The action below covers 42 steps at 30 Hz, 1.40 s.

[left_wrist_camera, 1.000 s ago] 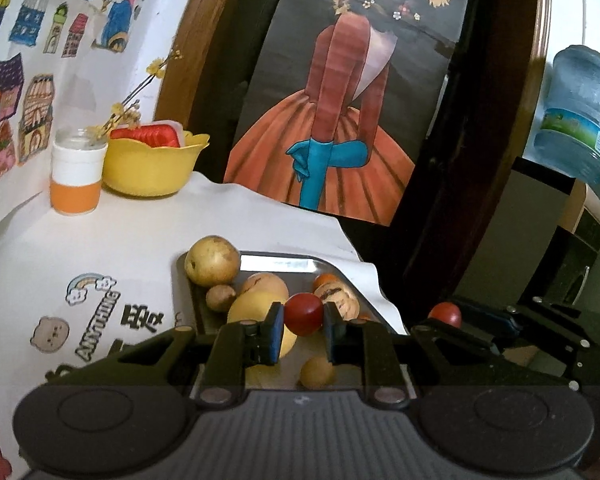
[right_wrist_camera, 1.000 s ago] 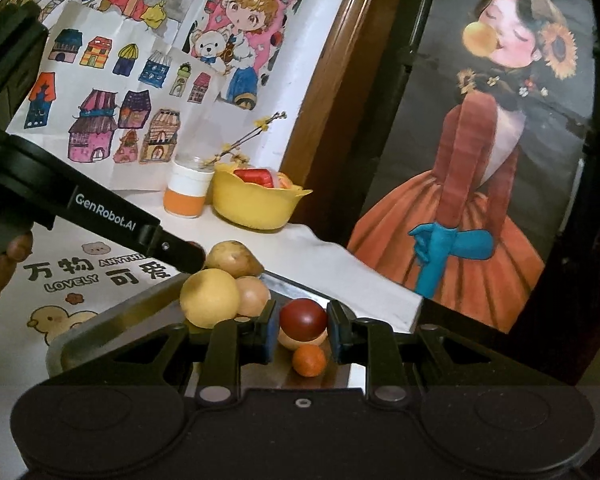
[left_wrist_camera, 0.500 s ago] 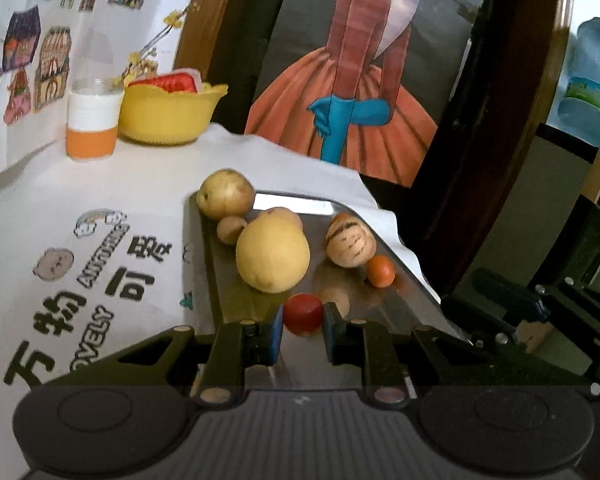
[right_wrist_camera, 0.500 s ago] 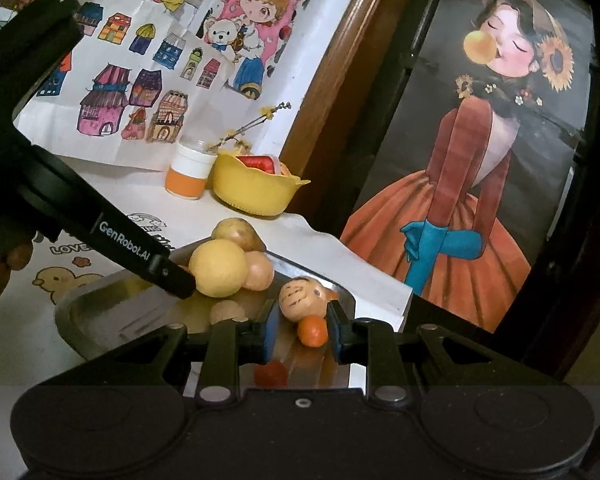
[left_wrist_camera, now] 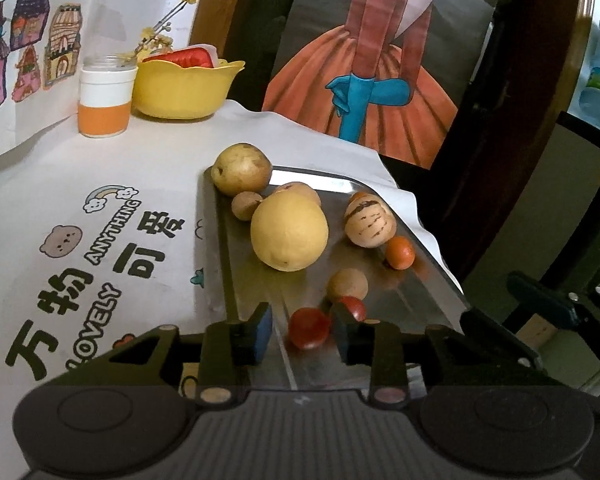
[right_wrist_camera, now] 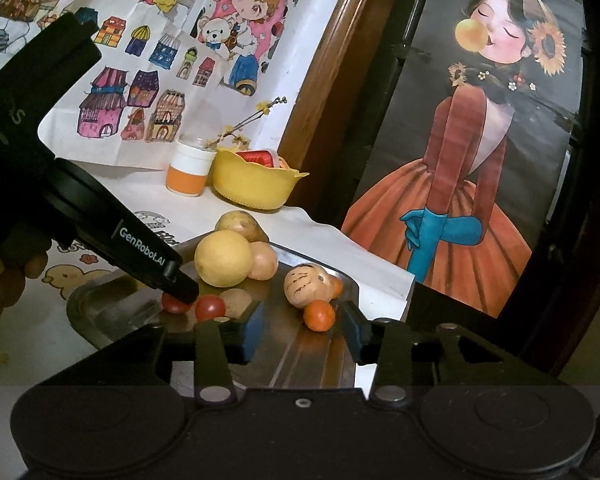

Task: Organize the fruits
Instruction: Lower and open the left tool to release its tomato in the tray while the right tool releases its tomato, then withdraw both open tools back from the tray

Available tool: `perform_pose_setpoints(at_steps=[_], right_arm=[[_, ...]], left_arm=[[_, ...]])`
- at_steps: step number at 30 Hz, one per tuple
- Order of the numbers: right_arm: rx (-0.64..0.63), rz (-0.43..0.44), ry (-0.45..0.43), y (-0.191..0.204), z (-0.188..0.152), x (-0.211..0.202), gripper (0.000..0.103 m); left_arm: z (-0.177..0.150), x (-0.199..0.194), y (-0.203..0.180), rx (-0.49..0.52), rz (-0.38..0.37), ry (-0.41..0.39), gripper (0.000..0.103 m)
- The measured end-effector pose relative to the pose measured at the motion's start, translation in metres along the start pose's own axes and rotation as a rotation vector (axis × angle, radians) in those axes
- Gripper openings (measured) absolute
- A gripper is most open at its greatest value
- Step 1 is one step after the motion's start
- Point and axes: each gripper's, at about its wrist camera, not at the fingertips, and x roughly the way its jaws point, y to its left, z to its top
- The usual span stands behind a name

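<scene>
Currently both grippers hang over the near end of a shiny metal tray [left_wrist_camera: 220,256], which lies on a white printed tablecloth [left_wrist_camera: 100,184].

Left gripper [left_wrist_camera: 300,330]: jaws released, blue pads spread wide. A smooth red tomato [left_wrist_camera: 309,328] rests on the tray floor between them, near the right pad; I cannot tell whether it touches the pad. A second red tomato [left_wrist_camera: 354,307] sits just behind the right finger, partly hidden by it.

Right gripper [right_wrist_camera: 300,326]: jaws likewise spread, nothing gripped. A small glossy orange fruit [right_wrist_camera: 319,315] lies on the tray beyond the gap.

Other fruit on the tray:
- large round yellow fruit [left_wrist_camera: 289,235], matte, at mid-tray;
- pale round melon with dark stripes [left_wrist_camera: 370,224], toward the right edge;
- small tan ball-shaped fruit [left_wrist_camera: 347,285], just behind the second tomato;
- brownish, speckled pear-shaped fruit [left_wrist_camera: 241,169], at the far left corner, resting on the rim;
- small brown fruit [left_wrist_camera: 246,205], just beside it;
- peach-coloured fruit [left_wrist_camera: 300,191], behind the yellow one.

Far edge of the table: yellow plastic bowl [left_wrist_camera: 184,88] with scalloped rim; white and orange cylindrical jar [left_wrist_camera: 106,102] just beside it.
</scene>
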Motion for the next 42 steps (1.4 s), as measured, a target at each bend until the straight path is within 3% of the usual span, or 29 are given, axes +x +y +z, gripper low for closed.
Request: perform_pose_setpoints(at_steps=[7,17,19,22,27,42], right_arm=[[0.026,-0.015,-0.008,-0.004,0.000,-0.006,0.058],[0.054,-0.033,-0.032,-0.006,0.002,-0.017,0.071],[0.059,-0.037,-0.036,-0.006,0.002,-0.020,0.076],[0.070,-0.049,-0.047,-0.006,0.002,-0.024,0.086],[0.080,-0.051,-0.056,-0.005,0.003,-0.031,0.095],[0.100,-0.033,-0.077,0.014,0.014,-0.076,0.102]], left_arm=[[-0.001,-0.004,0.001,-0.018,0.017,-0.004,0.057],[-0.005,-0.016,-0.001,-0.031,0.006,-0.036,0.069],[-0.005,-0.021,-0.001,-0.036,0.032,-0.048,0.082],[-0.006,-0.027,0.002,-0.043,0.056,-0.061,0.084],[-0.010,-0.035,0.014,-0.112,0.058,-0.056,0.089],[-0.036,-0.087,0.018,-0.149,0.090,-0.086,0.102]])
